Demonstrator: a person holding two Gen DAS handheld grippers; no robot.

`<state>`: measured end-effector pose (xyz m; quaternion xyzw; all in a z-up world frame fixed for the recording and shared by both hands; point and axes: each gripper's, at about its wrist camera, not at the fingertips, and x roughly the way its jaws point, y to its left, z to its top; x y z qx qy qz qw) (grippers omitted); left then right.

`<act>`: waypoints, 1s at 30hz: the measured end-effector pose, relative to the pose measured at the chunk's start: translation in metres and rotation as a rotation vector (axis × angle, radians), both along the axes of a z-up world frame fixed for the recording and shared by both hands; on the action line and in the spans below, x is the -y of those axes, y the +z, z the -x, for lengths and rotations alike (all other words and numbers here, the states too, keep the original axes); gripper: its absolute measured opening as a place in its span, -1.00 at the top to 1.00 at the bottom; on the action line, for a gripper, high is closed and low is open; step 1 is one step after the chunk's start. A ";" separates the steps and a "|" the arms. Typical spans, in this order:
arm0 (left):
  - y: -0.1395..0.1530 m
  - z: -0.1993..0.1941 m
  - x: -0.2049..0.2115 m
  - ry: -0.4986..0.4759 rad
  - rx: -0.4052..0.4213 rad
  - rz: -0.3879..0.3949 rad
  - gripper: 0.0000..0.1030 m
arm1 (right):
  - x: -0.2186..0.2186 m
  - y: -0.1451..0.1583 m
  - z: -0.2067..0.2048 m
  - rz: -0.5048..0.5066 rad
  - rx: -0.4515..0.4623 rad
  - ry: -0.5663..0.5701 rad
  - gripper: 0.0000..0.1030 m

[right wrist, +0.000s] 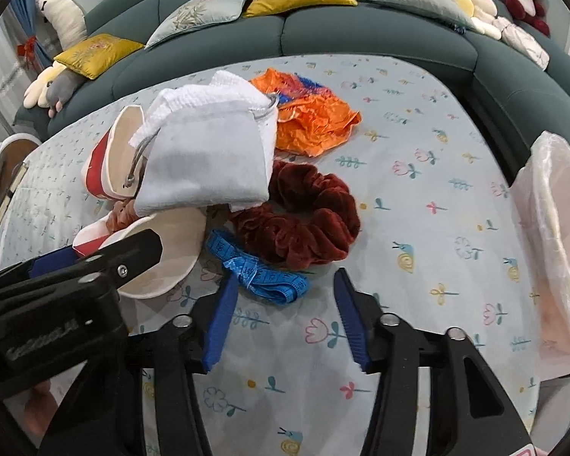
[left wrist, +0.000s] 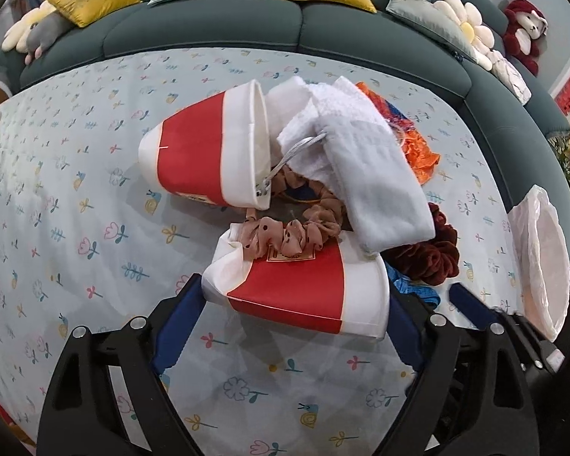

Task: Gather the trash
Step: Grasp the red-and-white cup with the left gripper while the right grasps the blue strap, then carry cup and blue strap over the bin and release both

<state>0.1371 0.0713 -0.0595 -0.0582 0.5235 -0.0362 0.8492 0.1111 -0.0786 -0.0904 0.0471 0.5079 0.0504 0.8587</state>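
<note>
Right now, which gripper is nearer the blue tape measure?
Right. The right gripper has the tape measure at its fingertips; the left gripper straddles the near paper cup beside it.

The tan scrunchie [left wrist: 296, 233] ran under the white cloth [left wrist: 361, 167], its far loop hidden. The dark red scrunchie [left wrist: 429, 254] showed only a part at the cloth's lower right. Only a scrap of blue tape measure [left wrist: 410, 285] peeked out behind the near cup [left wrist: 304, 288]. The cups' labels were too small to read. At the right edge, the plastic bag [right wrist: 558, 235] was cut off. At lower left, the left gripper's [right wrist: 95, 262] lettering was blurred.
</note>
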 end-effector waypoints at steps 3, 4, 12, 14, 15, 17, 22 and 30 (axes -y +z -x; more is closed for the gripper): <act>0.000 0.001 0.000 0.000 0.002 -0.002 -0.61 | -0.001 -0.006 -0.001 -0.013 -0.021 0.011 0.43; 0.000 0.001 0.000 0.001 0.001 -0.004 -0.61 | -0.001 -0.007 0.000 -0.012 -0.024 0.013 0.53; 0.006 0.008 0.003 0.002 0.006 -0.009 -0.59 | 0.010 0.003 0.013 -0.051 -0.010 0.002 0.68; 0.011 0.012 0.004 -0.002 0.005 0.013 -0.50 | 0.015 0.010 0.020 -0.055 0.000 -0.002 0.69; 0.013 0.014 0.005 -0.004 0.001 0.025 -0.51 | 0.018 0.014 0.023 -0.057 0.007 -0.005 0.69; 0.017 0.020 0.008 -0.008 0.002 0.041 -0.50 | 0.024 0.022 0.029 -0.058 0.022 -0.017 0.69; 0.027 0.034 0.023 -0.033 0.011 0.038 -0.50 | 0.048 0.045 0.045 -0.063 0.060 -0.059 0.69; 0.055 0.050 0.071 -0.108 0.043 0.051 -0.50 | 0.097 0.087 0.068 -0.050 0.134 -0.130 0.69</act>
